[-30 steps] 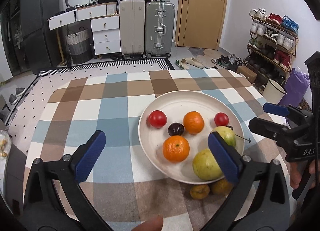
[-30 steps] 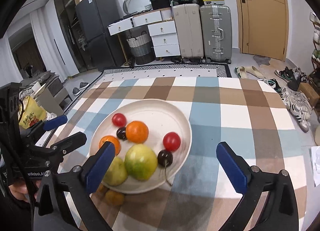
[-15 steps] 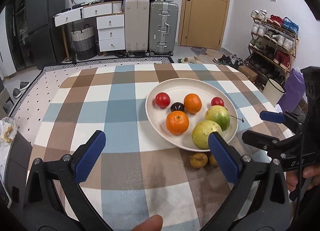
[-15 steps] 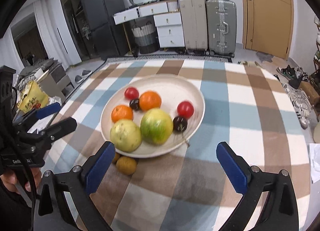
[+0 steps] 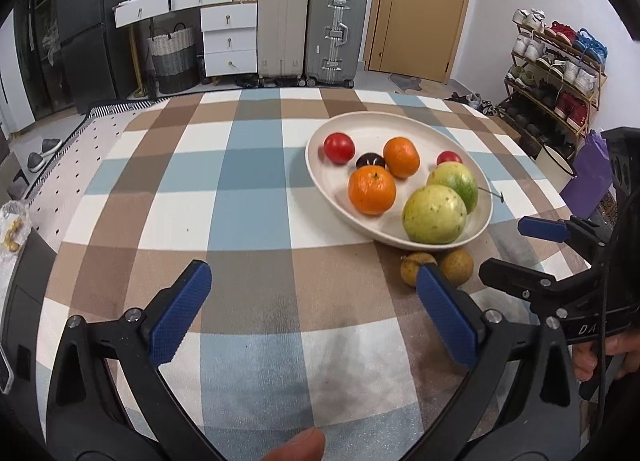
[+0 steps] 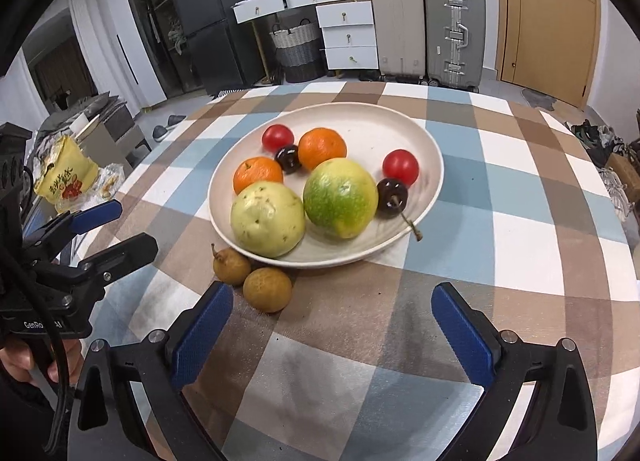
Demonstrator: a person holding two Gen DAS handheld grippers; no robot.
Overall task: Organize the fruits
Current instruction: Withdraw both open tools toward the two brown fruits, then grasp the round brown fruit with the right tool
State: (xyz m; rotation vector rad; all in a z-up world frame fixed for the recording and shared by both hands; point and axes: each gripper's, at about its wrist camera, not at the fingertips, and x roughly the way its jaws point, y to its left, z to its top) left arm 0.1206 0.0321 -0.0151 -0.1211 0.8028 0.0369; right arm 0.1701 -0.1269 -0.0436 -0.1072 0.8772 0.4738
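Round cream ceramic plate (image 6: 430, 149) sits on a table under a checked blue, brown and white cloth (image 6: 516, 229). On the plate: two orange tangerines (image 6: 322, 148) (image 6: 258, 175), two red cherry tomatoes (image 6: 277, 136) (image 6: 400, 166), two dark cherries (image 6: 288, 158) (image 6: 392, 192), the nearer one with its stem hanging over the rim, and two large yellow-green guavas (image 6: 267, 218) (image 6: 340, 197) side by side at the near edge, touching or nearly so.

Off the plate, on the cloth just beside its near rim: two small brown longans (image 6: 231, 266) (image 6: 267, 289), touching each other.

Right gripper (image 6: 332, 331), black frame with blue pads, jaws spread wide, nothing between them; it hovers over the cloth short of the plate, its left pad (image 6: 202, 329) close beside the nearer longan. Contact there cannot be told.

Left gripper (image 5: 312, 319), same build, also spread wide and empty, over the cloth with the plate (image 5: 320, 165) ahead and to its right. From this view its right pad (image 5: 446, 319) overlaps one longan (image 5: 412, 263); the other (image 5: 456, 265) shows clear beside it.

Each gripper appears at the edge of the other's view: left one (image 6: 94, 231) and right one (image 5: 536, 249), both with jaws apart.
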